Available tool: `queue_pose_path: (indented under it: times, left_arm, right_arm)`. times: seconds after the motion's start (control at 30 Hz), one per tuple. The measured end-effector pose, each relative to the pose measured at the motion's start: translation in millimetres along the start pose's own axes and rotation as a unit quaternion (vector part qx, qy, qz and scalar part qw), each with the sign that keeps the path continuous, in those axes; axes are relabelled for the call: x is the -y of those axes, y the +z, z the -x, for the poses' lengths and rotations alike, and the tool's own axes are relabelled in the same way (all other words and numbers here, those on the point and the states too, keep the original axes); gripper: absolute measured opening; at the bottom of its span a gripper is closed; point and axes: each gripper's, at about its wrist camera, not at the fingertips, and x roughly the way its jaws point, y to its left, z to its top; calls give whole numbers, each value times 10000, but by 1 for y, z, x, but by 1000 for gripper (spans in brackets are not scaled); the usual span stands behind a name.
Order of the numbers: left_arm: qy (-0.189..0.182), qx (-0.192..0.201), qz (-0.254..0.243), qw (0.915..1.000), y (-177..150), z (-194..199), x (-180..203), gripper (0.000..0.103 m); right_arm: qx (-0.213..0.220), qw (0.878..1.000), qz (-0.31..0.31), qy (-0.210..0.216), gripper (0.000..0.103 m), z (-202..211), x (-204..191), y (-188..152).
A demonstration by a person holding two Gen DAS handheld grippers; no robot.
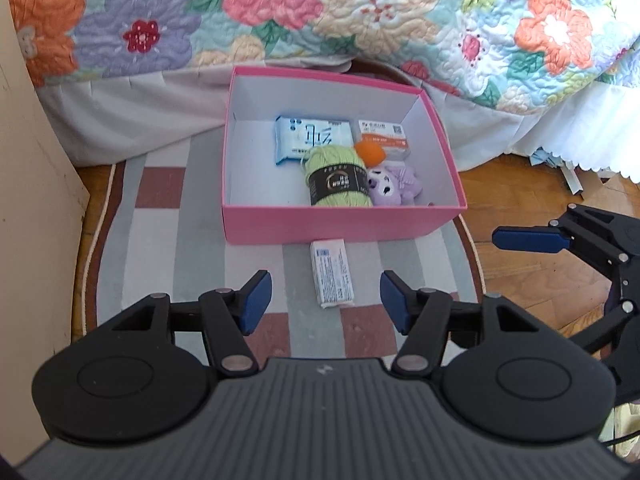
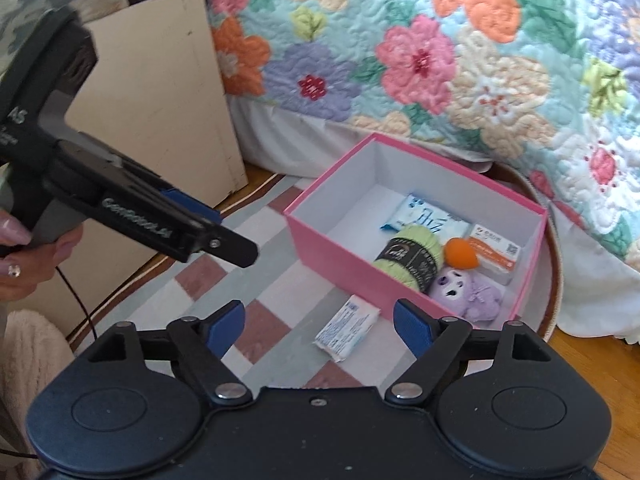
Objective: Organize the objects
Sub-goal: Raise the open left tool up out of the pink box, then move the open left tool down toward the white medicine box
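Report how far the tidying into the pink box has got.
Done: the pink box already holds a blue tissue pack, a green yarn ball, an orange ball, a purple plush toy and an orange-and-white packet. In hand: nothing; the left hand-held gripper and right hand-held gripper are both open. Left: the white packet on the rug before the box.

The box (image 1: 340, 220) sits on the rug (image 1: 160, 248), the bed (image 1: 320, 20) behind it. In the box: a tissue pack (image 1: 308, 138) at the back left, a carton (image 1: 384, 138) to its right, a ball (image 1: 370, 152), yarn (image 1: 336, 176) and a plush toy (image 1: 394, 186) in front. A packet (image 1: 332, 274) lies on the rug before the box, ahead of my left gripper (image 1: 324, 300).
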Motion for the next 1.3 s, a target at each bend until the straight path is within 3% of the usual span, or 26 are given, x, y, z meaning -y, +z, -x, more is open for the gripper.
queue_pose_path:
  times: [0.33, 0.5, 0.63, 0.77, 0.97, 1.1, 1.2, 1.3]
  left_arm:
    - [-209, -135, -157, 9996, -17, -17, -3, 59]
    - [-232, -33, -534, 9983, -27, -17, 8, 62]
    - [-288, -21, -537, 9981, -30, -21, 11, 64]
    - [-372, -70, -250, 9990, -34, -32, 5, 73]
    - [-441, -293, -53, 9986, -40, -57, -1, 75]
    - [-556, -401, 85, 9976, -46, -77, -5, 75]
    - [-604, -498, 225, 9967, -51, -92, -11, 75]
    - [-531, -392, 265, 9975, -53, -101, -13, 75]
  right_arm:
    - [-232, 9995, -42, 194, 88, -22, -10, -8]
    - [-604, 9975, -225, 301, 88, -43, -8, -17]
    - [-698, 9964, -294, 368, 88, -53, -8, -24]
    - [-662, 9969, -342, 250, 88, -63, -6, -31]
    - [-606, 9980, -175, -47, 88, -87, -5, -44]
    - [-286, 9994, -21, -183, 89, -97, -9, -52]
    - [-329, 9985, 378, -231, 89, -106, -21, -56]
    - [-250, 9981, 488, -286, 89, -115, -25, -60]
